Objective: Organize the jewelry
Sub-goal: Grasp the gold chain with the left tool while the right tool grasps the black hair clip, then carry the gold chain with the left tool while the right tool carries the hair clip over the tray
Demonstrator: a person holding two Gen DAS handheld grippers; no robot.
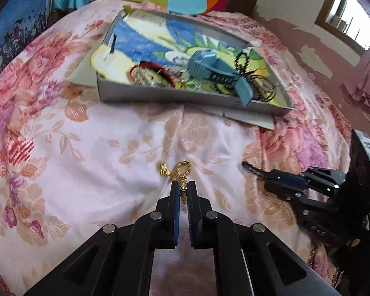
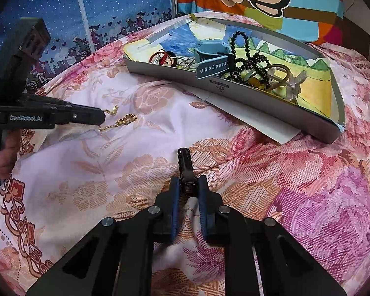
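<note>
While the grey tray [image 2: 234, 98] of gathered jewelry lies ahead on the floral bedspread [image 1: 61, 148], both tools sit short of it, each clenched on a piece: the right gripper [image 2: 188, 182] on a black hair clip [image 2: 184, 160] pointing trayward, the left gripper [image 1: 183, 190] on a gold chain [image 1: 182, 167] (its free end trailing forward).
</note>
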